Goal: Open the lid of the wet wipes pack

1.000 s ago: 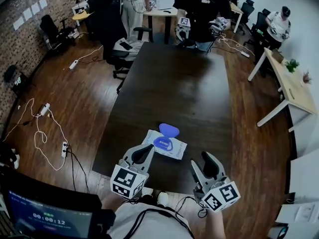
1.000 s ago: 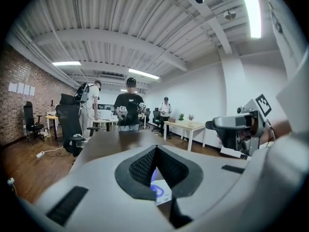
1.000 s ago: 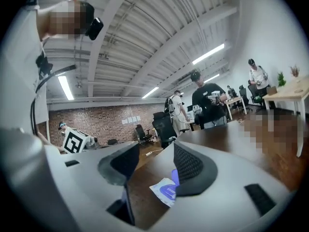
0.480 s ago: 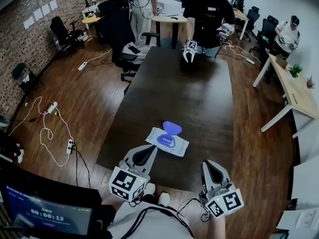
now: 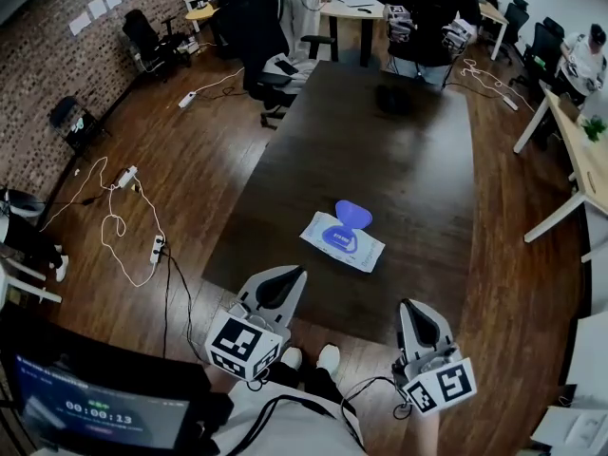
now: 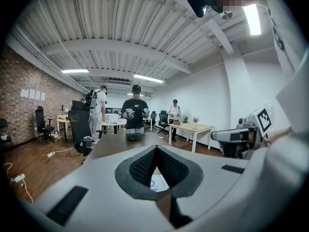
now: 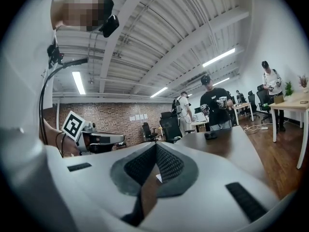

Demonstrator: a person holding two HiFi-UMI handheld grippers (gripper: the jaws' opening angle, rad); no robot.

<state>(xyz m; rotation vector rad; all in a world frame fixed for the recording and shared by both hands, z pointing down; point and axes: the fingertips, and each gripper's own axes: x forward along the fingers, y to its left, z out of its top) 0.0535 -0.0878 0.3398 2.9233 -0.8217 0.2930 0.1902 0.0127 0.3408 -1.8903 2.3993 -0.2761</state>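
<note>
White cables [image 5: 114, 226] trail across the wooden floor [image 5: 204, 160] off the table's left edge. The left gripper [image 5: 295, 273] sits over the near edge of the dark table [image 5: 380, 150], left of centre. Its jaws are pressed together with nothing between them (its own view shows them meeting at the tip). Just beyond it, roughly midway between the left and right edges and closer to the near edge than the far one, the wet wipes pack [image 5: 340, 242] lies flat. Its blue lid [image 5: 352, 214] is already flipped open toward the far edge. The right gripper [image 5: 409, 304] is by the near right corner, apart from the pack, its jaws likewise closed and empty.
</note>
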